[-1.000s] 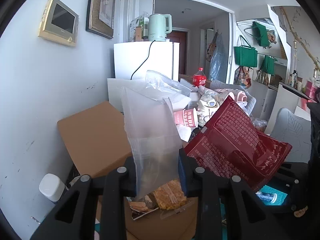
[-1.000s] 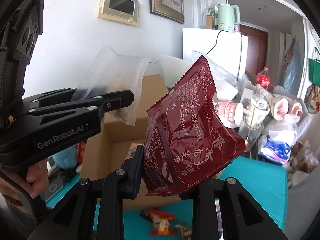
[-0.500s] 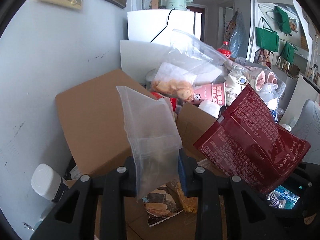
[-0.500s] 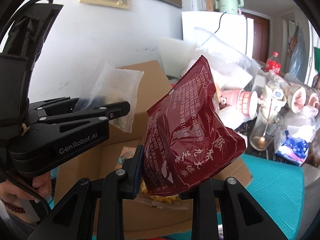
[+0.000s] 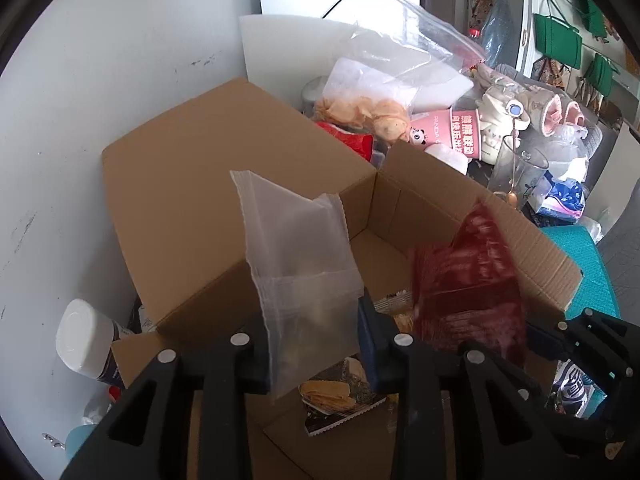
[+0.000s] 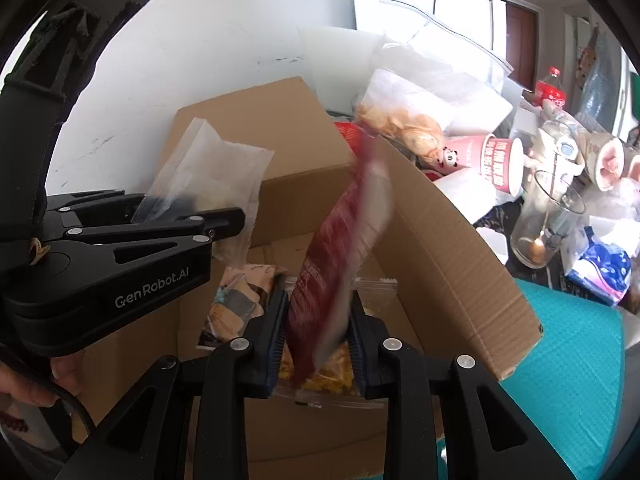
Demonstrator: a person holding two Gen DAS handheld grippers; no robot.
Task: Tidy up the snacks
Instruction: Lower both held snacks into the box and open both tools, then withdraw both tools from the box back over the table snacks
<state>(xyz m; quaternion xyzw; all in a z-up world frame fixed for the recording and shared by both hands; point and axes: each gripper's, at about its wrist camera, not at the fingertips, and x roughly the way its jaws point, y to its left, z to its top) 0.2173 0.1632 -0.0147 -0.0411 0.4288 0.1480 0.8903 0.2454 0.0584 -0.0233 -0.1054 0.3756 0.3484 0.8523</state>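
Both tongs dropped over cardboard box [image 6: 452, 240]; left [image 5: 316, 344] easing on clear bag [image 5: 304, 280], right [image 6: 318, 332] w/ blurred red pack [image 6: 340, 264] between.

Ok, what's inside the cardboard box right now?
Inside the cardboard box lie a patterned snack packet and a clear zip bag of yellow snacks. The red packet covers part of the floor, hiding anything beneath it.

— What can't you make out between the right fingers?
— The red snack bag [image 6: 340, 264] is motion-blurred, its print unreadable.
— And the left fingers?
— The clear pouch [image 5: 308, 280] hides its own contents there.
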